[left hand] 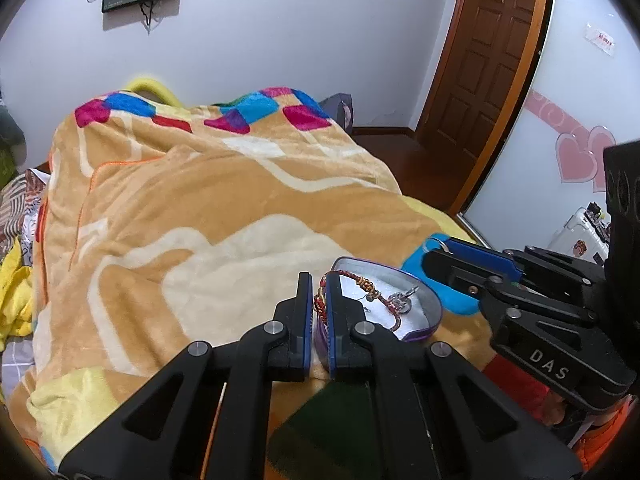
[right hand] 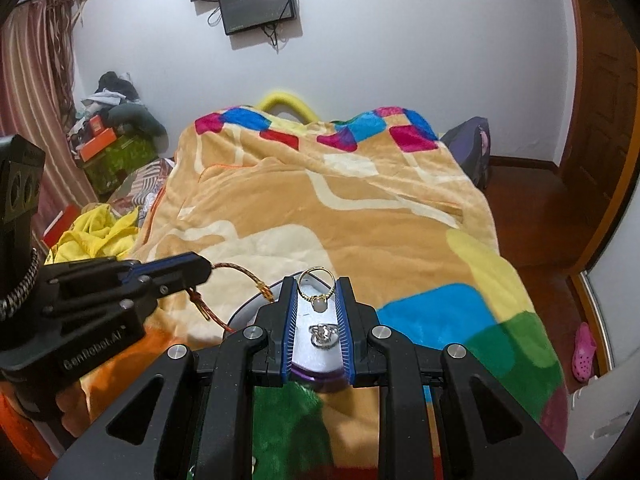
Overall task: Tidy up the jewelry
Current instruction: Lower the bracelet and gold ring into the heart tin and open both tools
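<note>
Pinching the braided red bracelet [left hand: 318, 305], the left tongs [left hand: 319, 312] trail it into the purple-rimmed box [left hand: 434, 312] on the bed [left hand: 200, 200]; right tongs [right hand: 319, 292] clamp a gold ring [right hand: 316, 285] above. Either could snag, tipping the box.

Red braided bracelet [left hand: 362, 286] draped over purple box [left hand: 434, 312]; gold ring [right hand: 316, 284] upright.

Fleecy cloth blanket [right hand: 360, 208]; shiny metal ring [right hand: 316, 285] (gold); braided cord bracelet [left hand: 360, 284].
</note>
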A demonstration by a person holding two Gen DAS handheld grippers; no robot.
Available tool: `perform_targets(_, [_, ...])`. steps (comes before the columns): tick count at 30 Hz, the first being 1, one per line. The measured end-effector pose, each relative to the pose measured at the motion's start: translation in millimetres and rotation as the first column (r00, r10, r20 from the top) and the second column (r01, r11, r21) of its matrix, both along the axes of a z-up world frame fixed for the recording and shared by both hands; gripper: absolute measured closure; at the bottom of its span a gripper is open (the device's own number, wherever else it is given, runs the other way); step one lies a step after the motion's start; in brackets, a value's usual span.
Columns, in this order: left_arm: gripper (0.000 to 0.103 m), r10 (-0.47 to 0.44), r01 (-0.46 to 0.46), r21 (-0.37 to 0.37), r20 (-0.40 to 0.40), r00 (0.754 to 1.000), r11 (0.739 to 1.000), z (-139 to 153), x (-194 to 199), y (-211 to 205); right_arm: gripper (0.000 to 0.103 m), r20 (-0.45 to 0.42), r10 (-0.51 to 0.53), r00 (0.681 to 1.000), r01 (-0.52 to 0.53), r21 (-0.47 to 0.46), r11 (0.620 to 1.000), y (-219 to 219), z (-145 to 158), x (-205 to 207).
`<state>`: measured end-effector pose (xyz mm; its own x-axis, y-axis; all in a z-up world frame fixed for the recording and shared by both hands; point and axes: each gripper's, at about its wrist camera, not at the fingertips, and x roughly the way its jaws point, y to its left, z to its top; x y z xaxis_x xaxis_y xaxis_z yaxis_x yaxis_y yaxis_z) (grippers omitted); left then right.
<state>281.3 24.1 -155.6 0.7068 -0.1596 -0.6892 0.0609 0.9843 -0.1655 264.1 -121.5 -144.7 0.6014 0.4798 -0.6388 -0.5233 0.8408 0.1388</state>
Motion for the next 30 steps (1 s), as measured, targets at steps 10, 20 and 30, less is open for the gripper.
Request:
perform_targets(10, [0.098,-0.033,0.034,0.009,-0.045,0.998,0.999,-18.6,13.1,-7.8,0.086,-0.062,0.034,0.997,-0.037,-0.046,0.998,14.2,-15.4,19.3])
perform_targets(20, [0.098,-0.062,0.061,-0.008,-0.065,0.996,0.998,-20.2,11.3,-6.2,0.085,-0.104,0.040,0.994,-0.046,-0.059,0.997,17.2,-25.2,27.4])
perform_targets(30, [0.090,-0.072,0.073,0.000,-0.071,0.995,0.997,-12.9,2.6,-5.4,0.083,-0.131,0.045,0.990,-0.055,-0.077,0.996,17.9,-21.2,26.3])
